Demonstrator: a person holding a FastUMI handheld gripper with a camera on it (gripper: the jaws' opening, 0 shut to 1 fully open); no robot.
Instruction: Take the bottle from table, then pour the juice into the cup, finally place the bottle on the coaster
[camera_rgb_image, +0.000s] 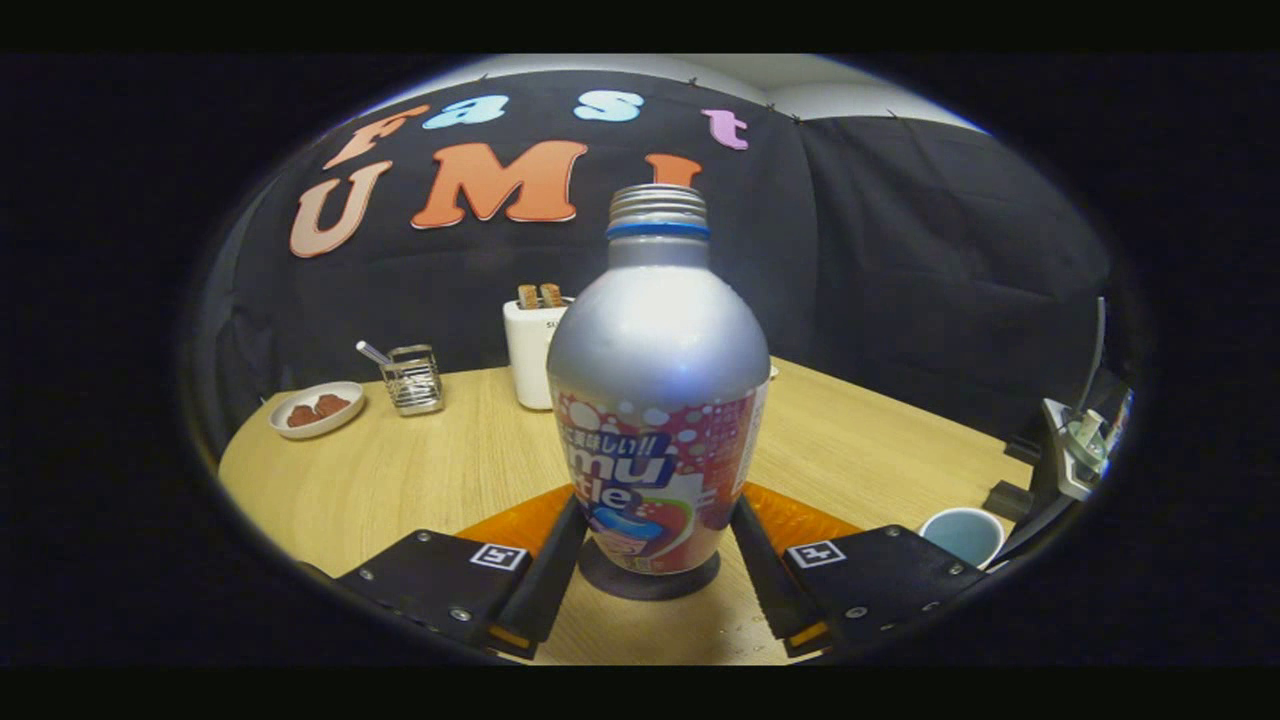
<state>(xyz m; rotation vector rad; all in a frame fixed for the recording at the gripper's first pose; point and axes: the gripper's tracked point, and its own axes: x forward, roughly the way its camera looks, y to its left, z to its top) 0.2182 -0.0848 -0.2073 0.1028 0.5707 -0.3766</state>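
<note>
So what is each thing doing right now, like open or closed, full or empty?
bottle: upright on the coaster, cap off
coaster: under the bottle
gripper: fingers either side of the bottle; whether they press it, cannot tell
cup: upright, contents unclear
toaster: two slices sticking up
plate: holds two brown pieces

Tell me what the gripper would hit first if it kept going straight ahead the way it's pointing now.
The bottle. It stands upright on the coaster, between the fingers of the gripper, so any push forward would probably meet its body at once. Whether the fingers already touch it is unclear.
</note>
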